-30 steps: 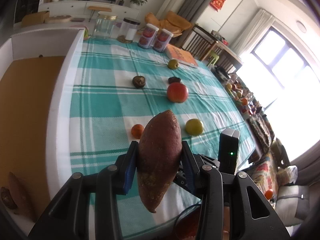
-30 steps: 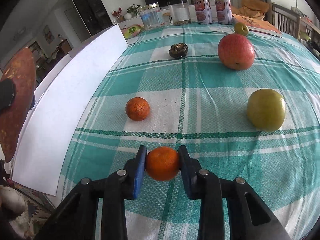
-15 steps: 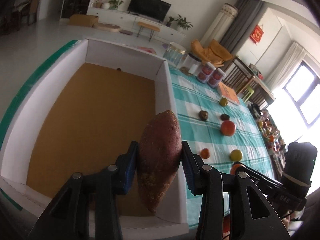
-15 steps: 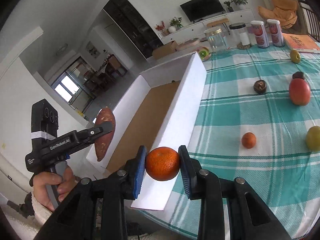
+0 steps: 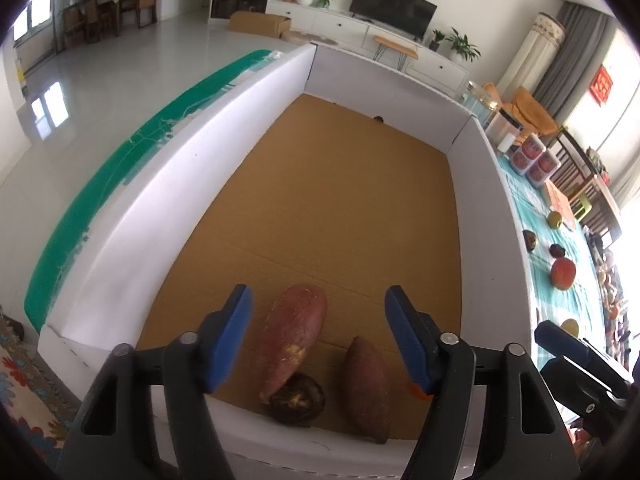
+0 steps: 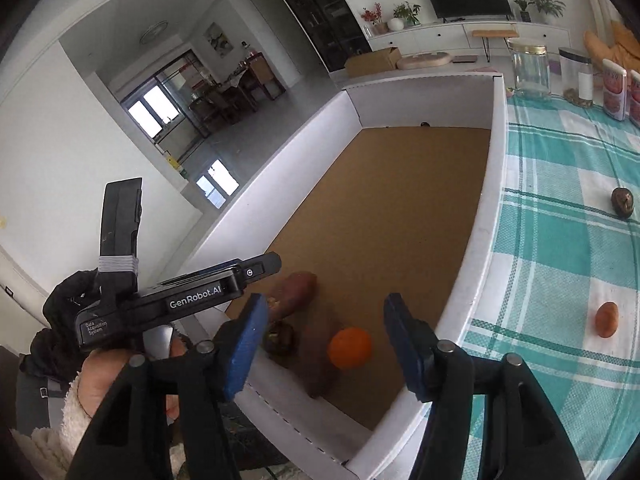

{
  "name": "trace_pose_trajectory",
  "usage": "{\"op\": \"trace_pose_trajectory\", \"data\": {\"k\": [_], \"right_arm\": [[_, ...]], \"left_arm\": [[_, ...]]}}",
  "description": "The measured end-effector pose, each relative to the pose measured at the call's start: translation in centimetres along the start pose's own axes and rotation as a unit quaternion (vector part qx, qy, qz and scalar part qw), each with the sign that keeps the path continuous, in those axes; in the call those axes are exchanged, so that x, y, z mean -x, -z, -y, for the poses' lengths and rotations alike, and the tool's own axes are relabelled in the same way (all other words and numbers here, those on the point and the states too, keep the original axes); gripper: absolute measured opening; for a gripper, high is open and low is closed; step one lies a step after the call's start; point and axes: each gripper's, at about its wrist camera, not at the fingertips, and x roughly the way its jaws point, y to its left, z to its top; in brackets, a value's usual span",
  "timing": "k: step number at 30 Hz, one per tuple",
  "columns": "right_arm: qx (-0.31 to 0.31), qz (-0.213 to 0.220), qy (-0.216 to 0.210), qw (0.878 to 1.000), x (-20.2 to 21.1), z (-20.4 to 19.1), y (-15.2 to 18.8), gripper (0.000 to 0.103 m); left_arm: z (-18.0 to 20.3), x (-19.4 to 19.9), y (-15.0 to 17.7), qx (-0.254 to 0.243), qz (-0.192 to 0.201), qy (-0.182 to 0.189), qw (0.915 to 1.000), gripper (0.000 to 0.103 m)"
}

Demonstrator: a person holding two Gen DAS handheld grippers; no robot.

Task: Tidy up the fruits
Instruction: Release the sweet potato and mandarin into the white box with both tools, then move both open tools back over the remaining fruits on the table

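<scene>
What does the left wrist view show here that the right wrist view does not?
Left wrist only: the red apple and a yellow-green fruit out on the checked cloth.

Right wrist only: the person's hand holding the left gripper, and a small orange tangerine on the cloth.

Both: the white-walled cardboard box holding two brown-red sweet potatoes, a dark round fruit and an orange. Both grippers have just opened, pads clear of everything, right gripper included.
</scene>
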Motion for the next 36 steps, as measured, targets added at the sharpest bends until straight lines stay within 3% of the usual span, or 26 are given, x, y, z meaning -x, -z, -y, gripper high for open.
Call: {"op": "trace_pose_trajectory", "data": {"k": [4,8,10,13,17,20,23,29,36], "right_arm": [[-0.024,0.046,0.046,0.998,4.3,3.7,1.2,0.076],[-0.059,0.092,0.136,0.985,10.0,9.2,3.8,0.087],[-0.082,0.105,0.197,0.971,12.7,12.6,5.3,0.091],[-0.130,0.116,0.280,0.944,16.2,17.6,7.9,0.092],[-0.191,0.128,0.350,0.908,19.6,23.4,11.6,0.092],[-0.248,0.145,0.348,0.893,21.5,26.3,14.3,0.092],[-0.289,0.169,0.311,0.889,22.9,27.6,15.5,0.092],[-0.282,0.155,0.317,0.892,21.6,27.5,15.2,0.092],[-0.268,0.145,0.327,0.895,21.0,27.3,14.9,0.092]], "left_arm": [[2.4,1.7,-0.2,-0.022,0.028,0.027,0.9990,0.080],[8.1,3.2,0.9,-0.073,0.036,0.099,0.9918,0.081],[11.7,3.8,2.2,-0.109,0.031,0.140,0.9836,0.083],[17.2,3.7,4.8,-0.167,0.004,0.205,0.9644,0.084],[23.0,1.8,9.2,-0.221,-0.044,0.247,0.9425,0.084],[25.7,-0.5,12.0,-0.260,-0.053,0.223,0.9380,0.084],[26.4,-3.0,13.7,-0.286,-0.046,0.180,0.9401,0.084],[24.5,-7.0,13.9,-0.265,-0.045,0.119,0.9558,0.084],[24.7,-8.0,14.5,-0.302,-0.011,0.089,0.9492,0.087]]}}
